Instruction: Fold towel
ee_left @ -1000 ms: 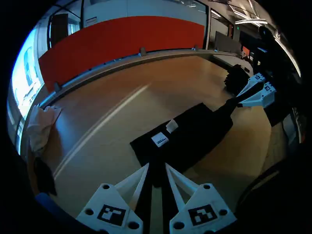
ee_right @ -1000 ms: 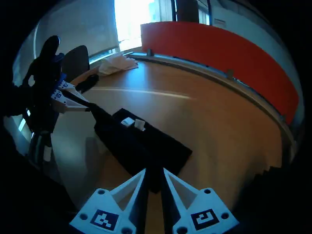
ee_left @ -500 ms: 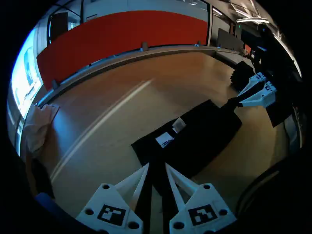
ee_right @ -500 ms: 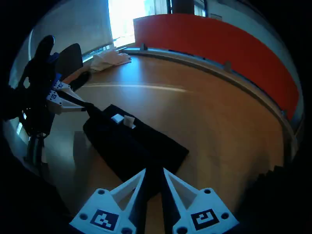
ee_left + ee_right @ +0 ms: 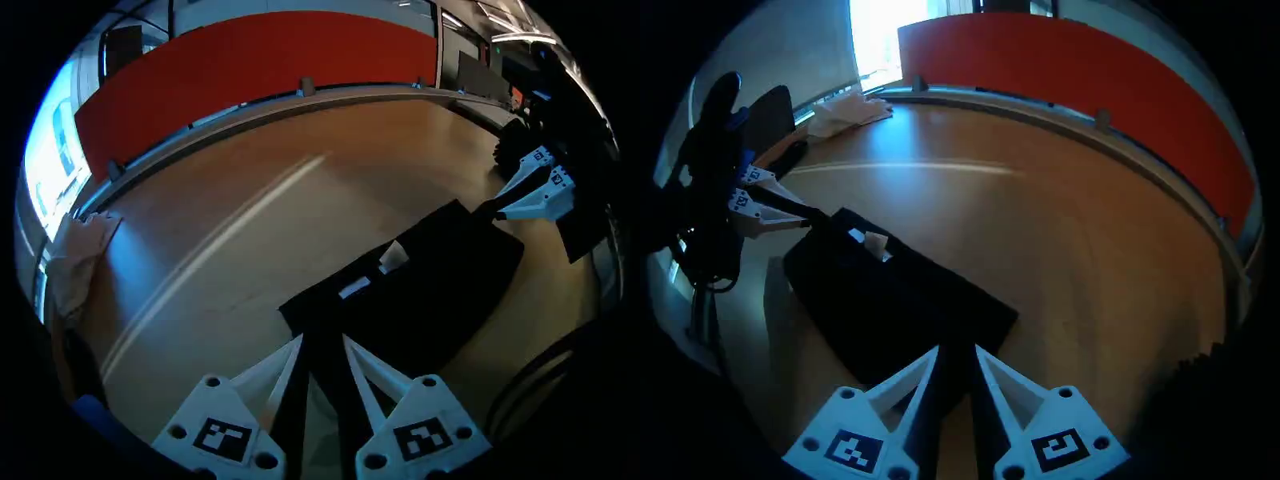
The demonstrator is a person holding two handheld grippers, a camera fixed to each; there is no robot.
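A black rectangular cloth towel (image 5: 436, 280) lies spread out, mostly flat, on the wooden bench (image 5: 240, 200). Two small white tags (image 5: 394, 256) show near one long edge. The left tool (image 5: 322, 340) and right tool (image 5: 956, 348) pinch its opposite ends.

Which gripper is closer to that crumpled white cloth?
Left. The left gripper pinches the black towel at the end toward the white cloth; the right gripper pinches the opposite end.

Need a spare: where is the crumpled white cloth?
Right gripper view, upper left: the crumpled white cloth lies on the wooden table, at its far edge near the red partition.
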